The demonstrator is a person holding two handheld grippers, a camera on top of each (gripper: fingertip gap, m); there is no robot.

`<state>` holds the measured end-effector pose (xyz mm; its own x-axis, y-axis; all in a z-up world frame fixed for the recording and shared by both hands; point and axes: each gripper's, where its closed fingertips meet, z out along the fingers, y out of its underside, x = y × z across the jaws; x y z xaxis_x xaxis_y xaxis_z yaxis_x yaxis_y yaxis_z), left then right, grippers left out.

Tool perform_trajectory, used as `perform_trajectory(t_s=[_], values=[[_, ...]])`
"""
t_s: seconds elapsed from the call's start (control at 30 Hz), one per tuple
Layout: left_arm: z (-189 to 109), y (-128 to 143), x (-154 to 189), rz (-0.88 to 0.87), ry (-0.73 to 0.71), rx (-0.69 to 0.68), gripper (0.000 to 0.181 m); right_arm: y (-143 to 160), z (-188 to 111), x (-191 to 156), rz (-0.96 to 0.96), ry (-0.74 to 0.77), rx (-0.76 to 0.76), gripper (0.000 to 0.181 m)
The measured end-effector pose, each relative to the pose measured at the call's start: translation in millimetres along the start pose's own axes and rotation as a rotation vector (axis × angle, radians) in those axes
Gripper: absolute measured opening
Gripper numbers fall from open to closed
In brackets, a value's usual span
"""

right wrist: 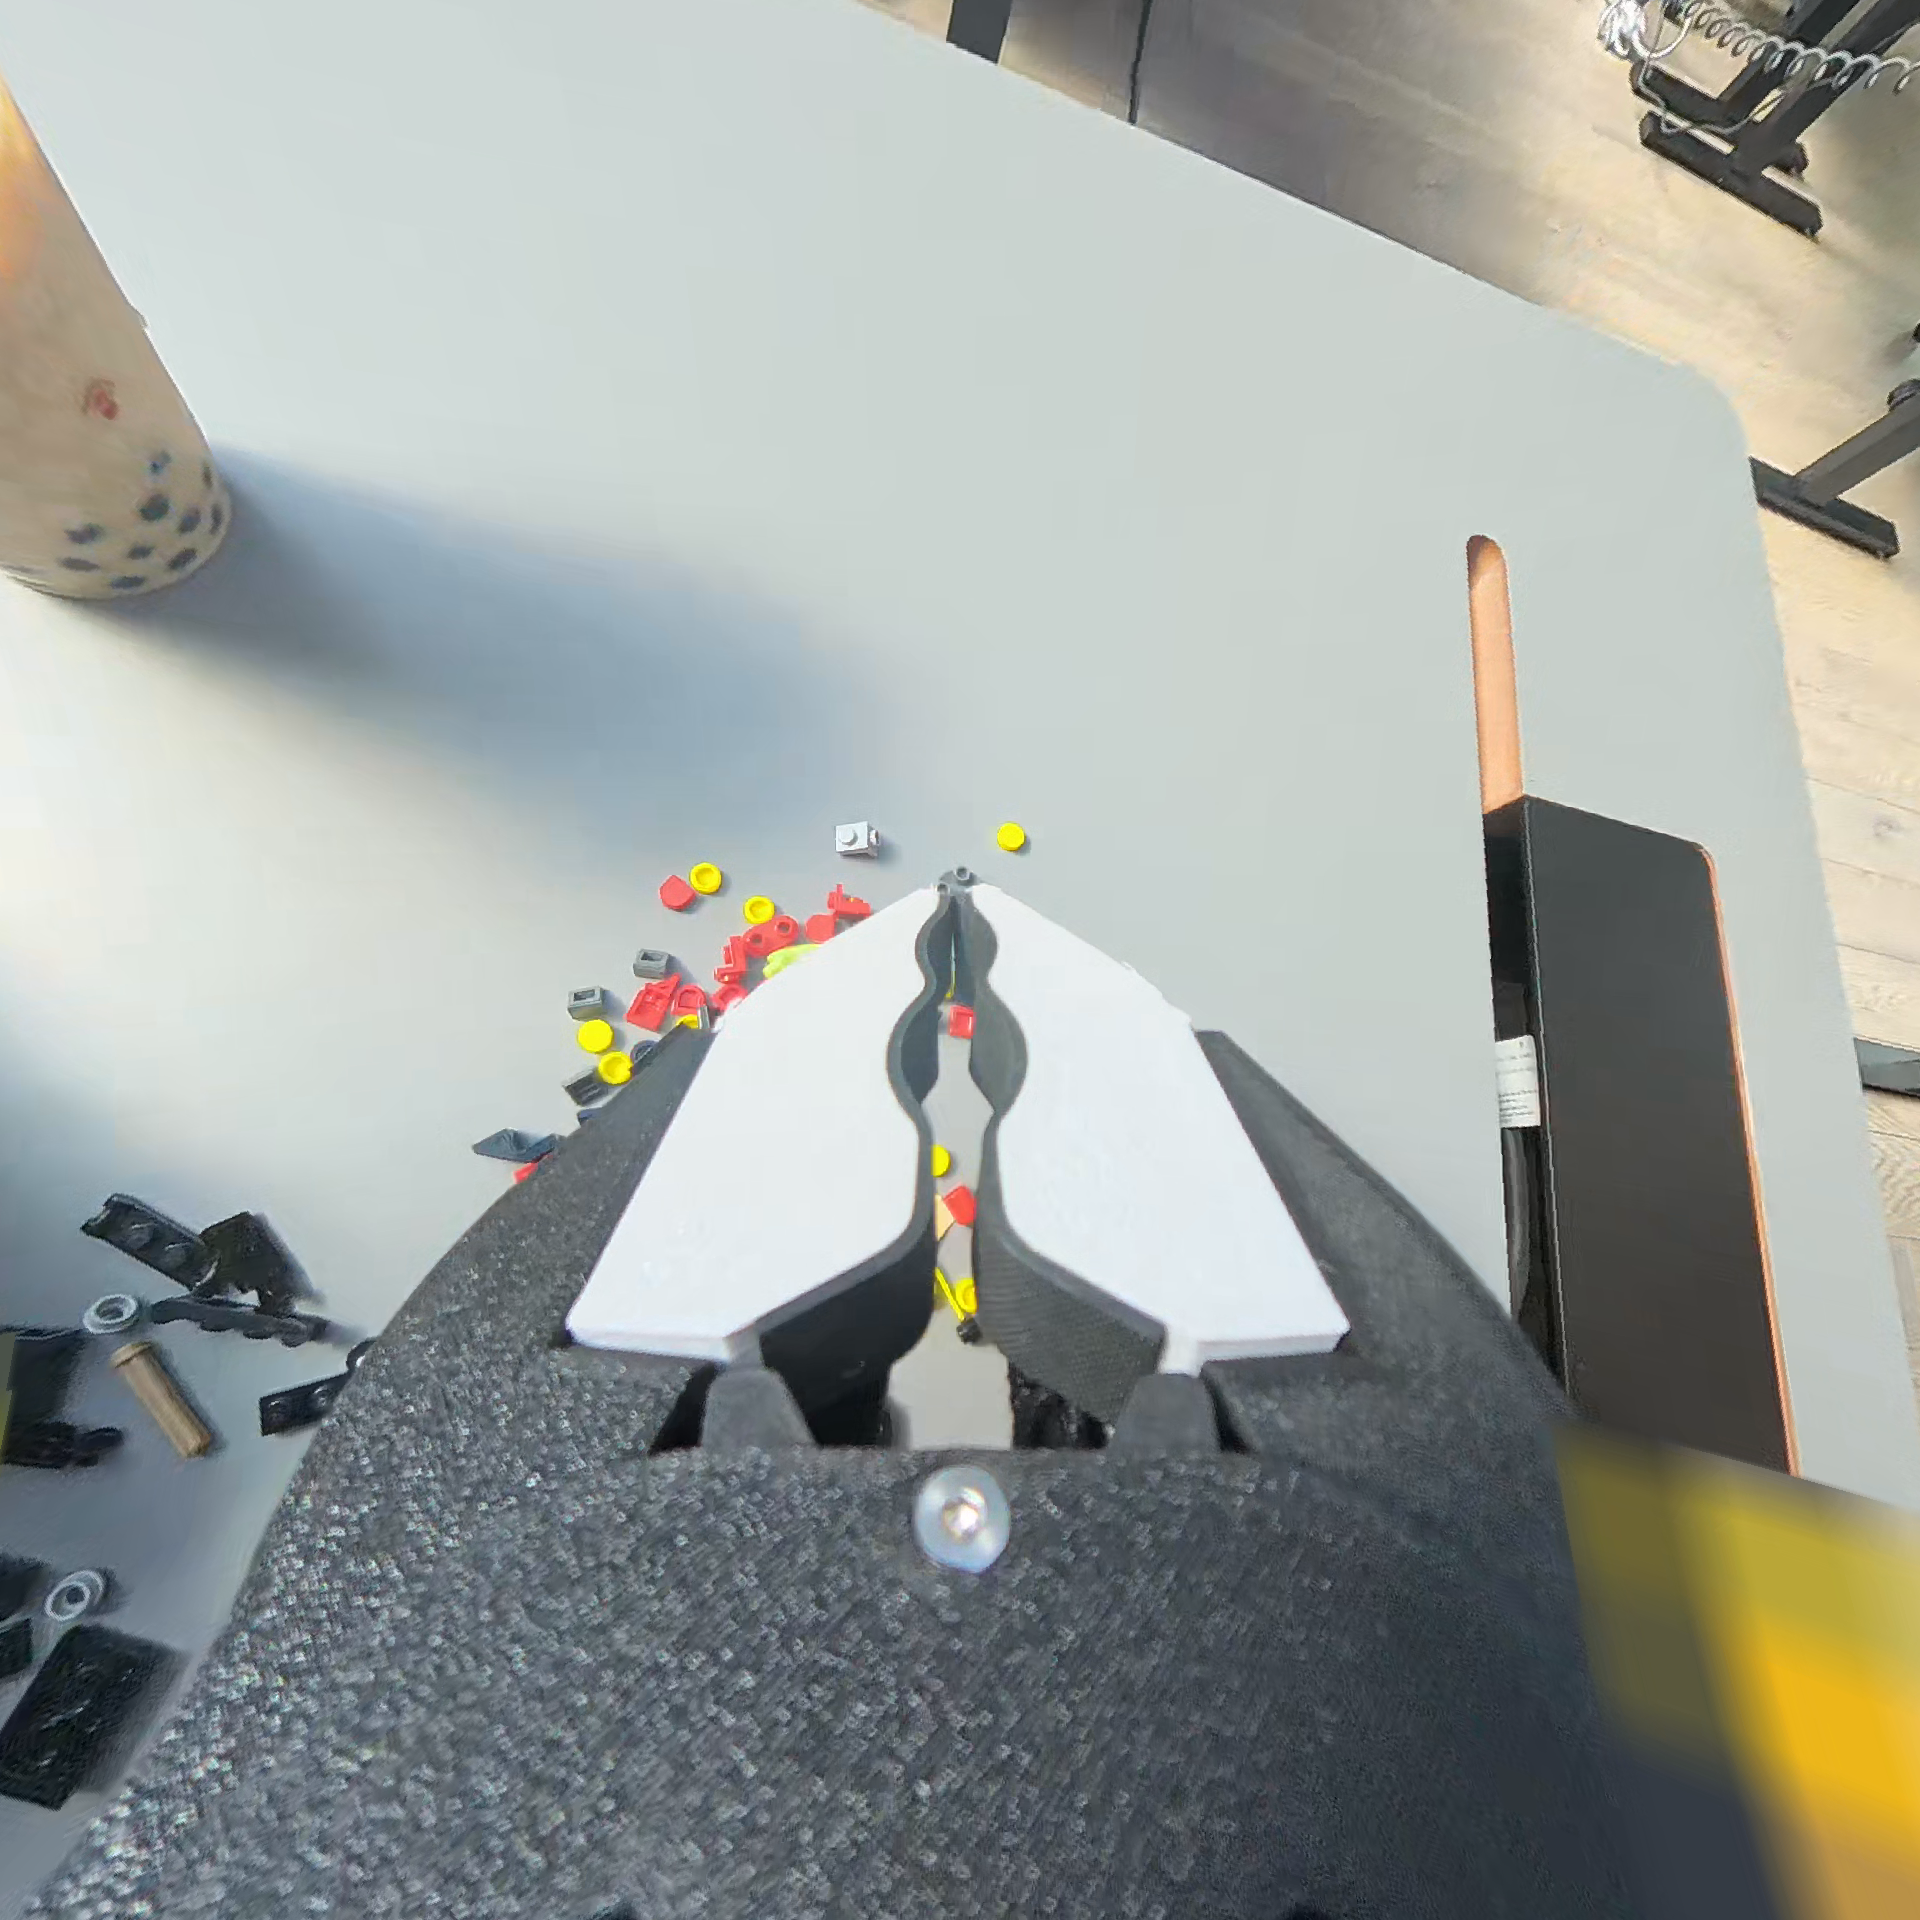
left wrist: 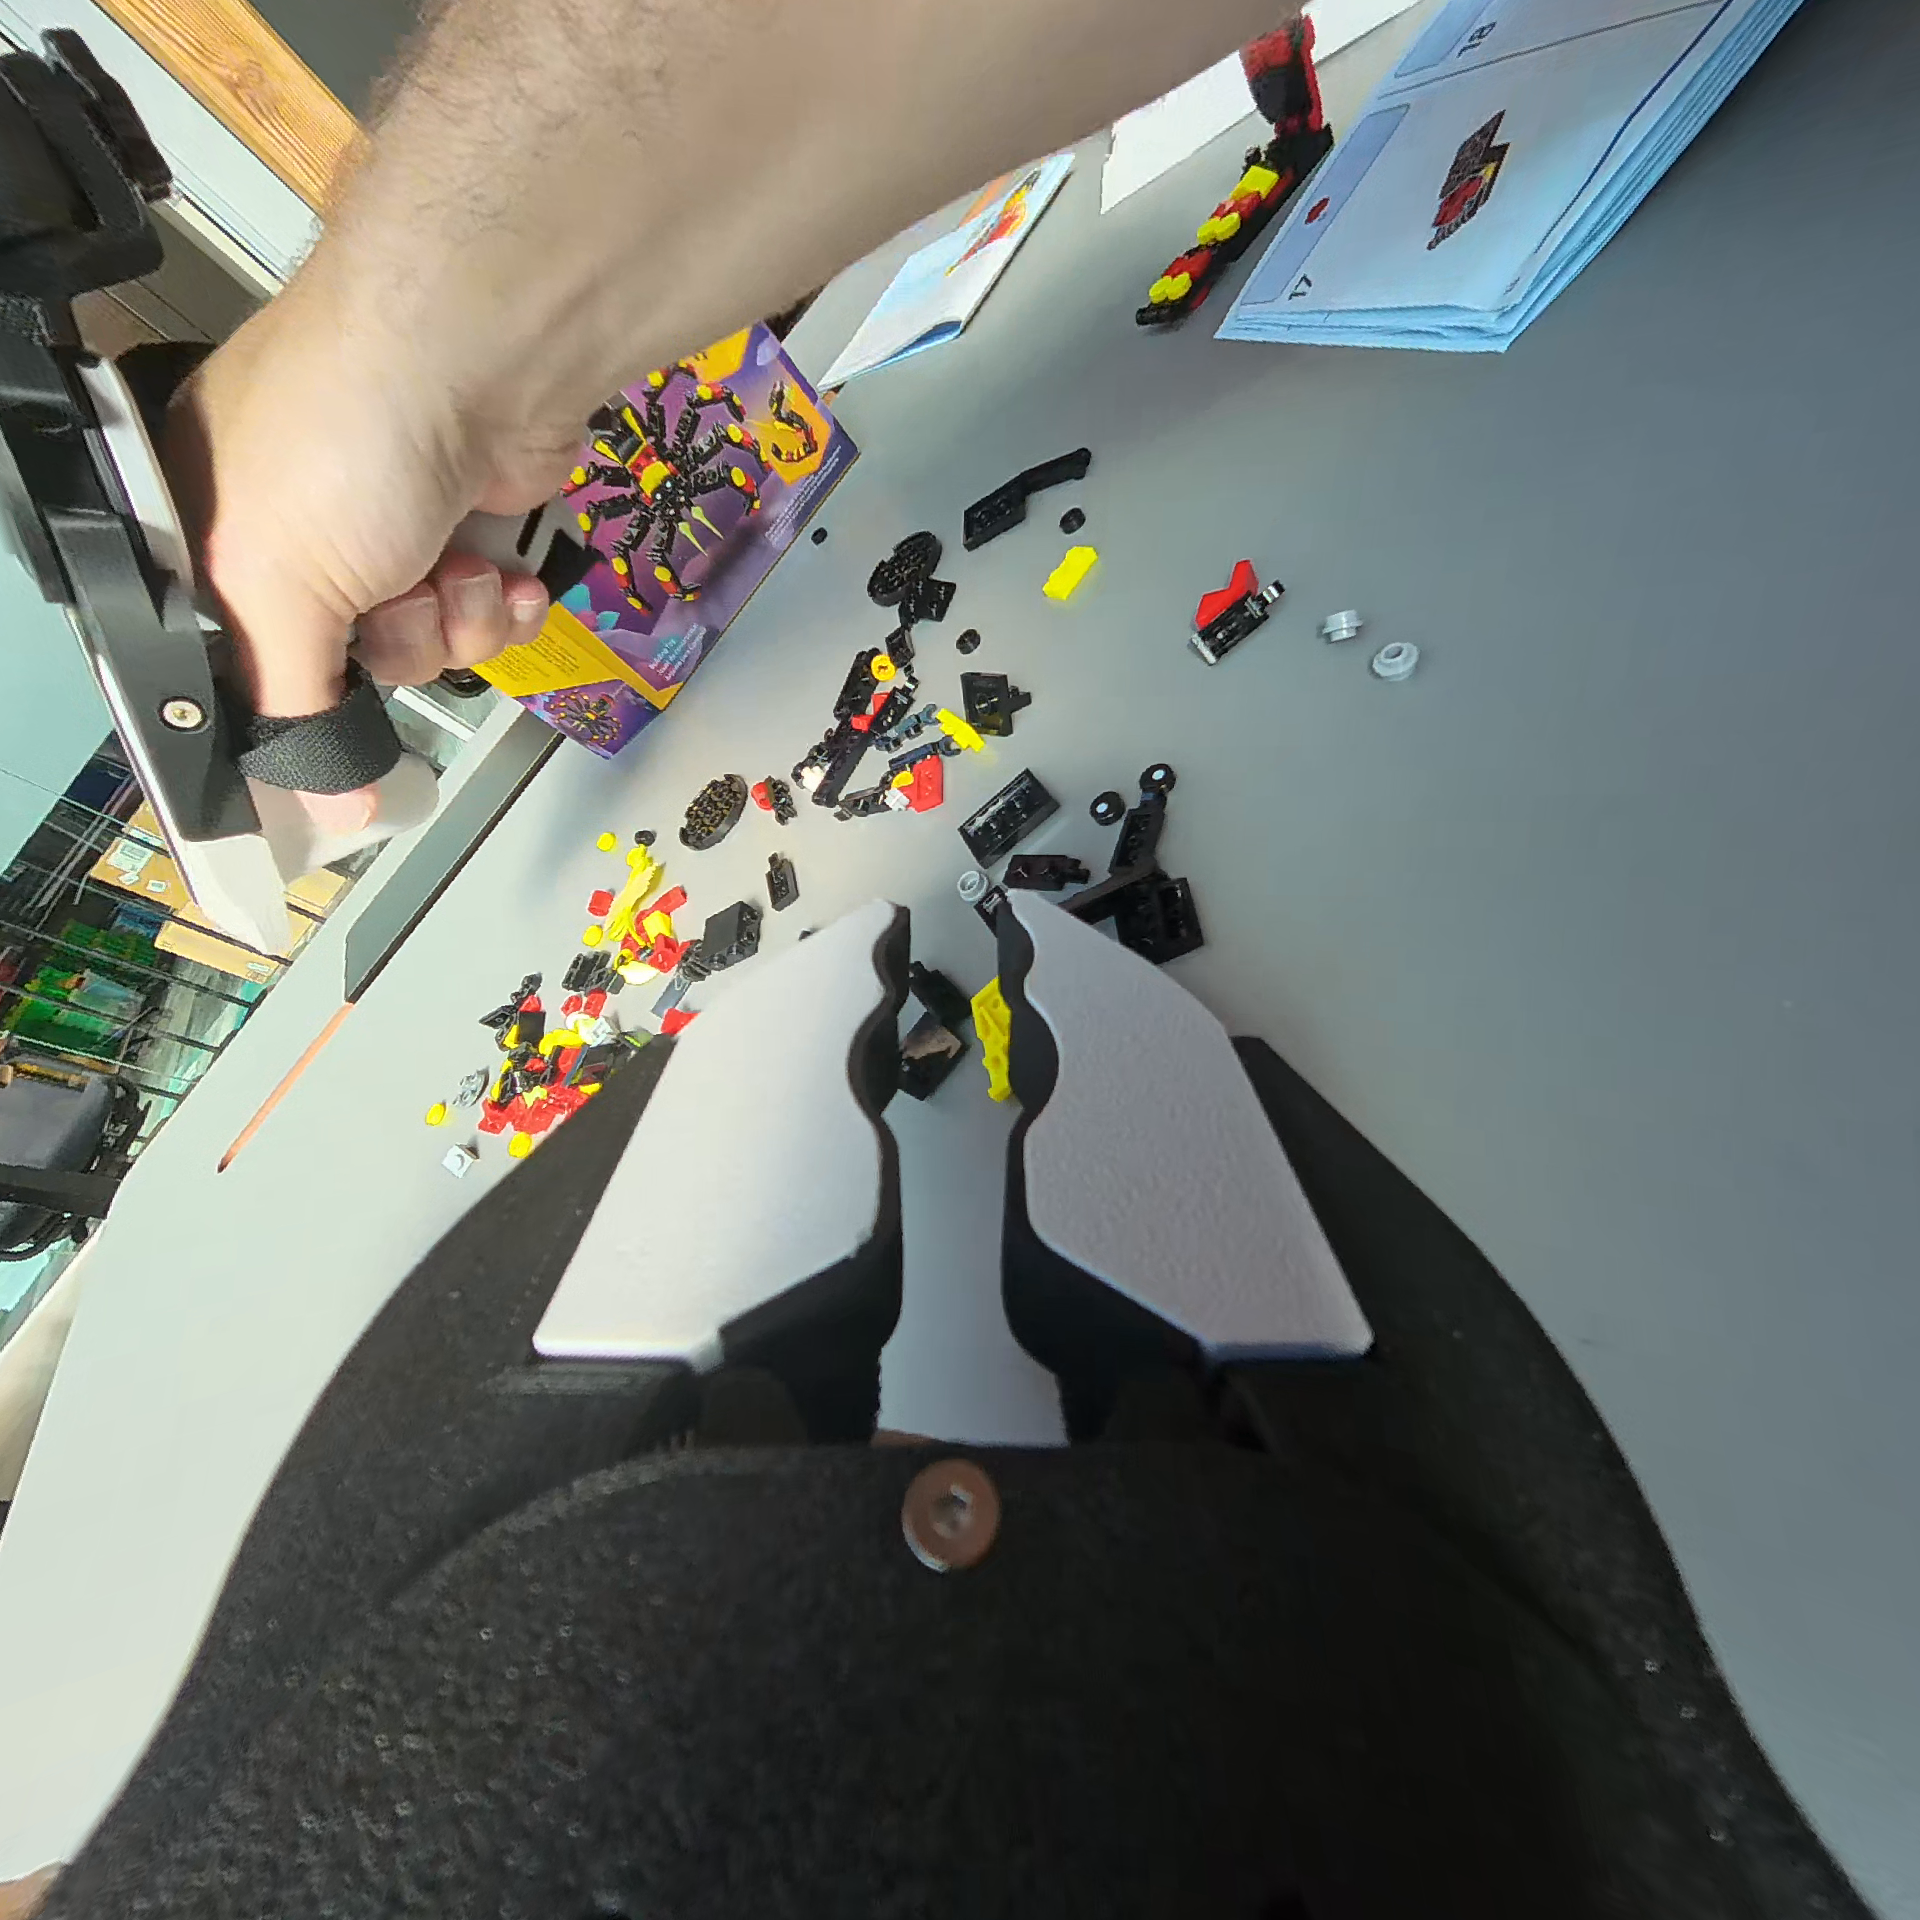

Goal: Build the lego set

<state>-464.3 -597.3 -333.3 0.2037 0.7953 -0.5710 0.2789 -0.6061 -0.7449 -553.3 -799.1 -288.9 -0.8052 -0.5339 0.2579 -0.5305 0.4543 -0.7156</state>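
Right gripper [right wrist: 957,896]: jaws drawn together at the tips, pinching a very small dark grey piece [right wrist: 957,881] that pokes out just past them. It hangs above the grey table [right wrist: 1039,468], over the far edge of a scatter of red and yellow small pieces [right wrist: 727,961]. A grey stud piece [right wrist: 857,838] and a lone yellow round tile [right wrist: 1010,837] lie just beyond the tips.

Left gripper [left wrist: 951,930]: jaws apart by a modest gap, holding nothing. Between them, on the table, lie a black piece [left wrist: 935,1023] and a yellow piece [left wrist: 992,1023]; whether the inner faces touch either one I cannot tell.

Task items: loose black pieces [left wrist: 904,707] spread across the middle of the table, a red-and-yellow heap [left wrist: 582,1018] at near left, the partly built red, black and yellow model [left wrist: 1242,203] at far right beside the open blue instruction booklet [left wrist: 1486,197]. Purple box [left wrist: 675,540] at far left.

Judged step: carrying one tiny picked part toward its mating piece.

Notes for doing it well:
- The hold is at the very tips only; keep squeeze steady, avoid twisting, or the part may flick out.
- Lift clear of the heap before travelling sideways.
- Use the left gripper to steady the receiving piece, then press straight down, studs aligned.
- Check the booklet step first.
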Motion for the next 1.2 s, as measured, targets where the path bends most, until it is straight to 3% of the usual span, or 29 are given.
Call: perform_trajectory(t_s=[0.17,0.27,0.4,0.57,1.2], values=[[0.0,-0.3,-1.1,-0.031,0.014,0.010,0.015,22.6,19.1,-26.8,0.111,-0.220,-0.210,0.000],[-0.1,-1.0,-0.1,-0.033,0.023,0.015,0.015,36.5,31.4,-35.9,0.002,-0.220,-0.277,0.000],[-0.6,-2.0,0.6,-0.037,0.030,0.022,0.015,39.3,46.6,-37.1,-0.208,-0.162,-0.274,0.002],[-1.4,-2.8,-0.3,-0.050,0.033,0.030,0.015,43.6,56.0,-48.0,-0.264,-0.248,-0.326,0.008],[-2.9,-4.1,-1.0,-0.060,0.036,0.043,0.015,40.2,51.8,-63.6,-0.185,-0.421,-0.311,0.017]])
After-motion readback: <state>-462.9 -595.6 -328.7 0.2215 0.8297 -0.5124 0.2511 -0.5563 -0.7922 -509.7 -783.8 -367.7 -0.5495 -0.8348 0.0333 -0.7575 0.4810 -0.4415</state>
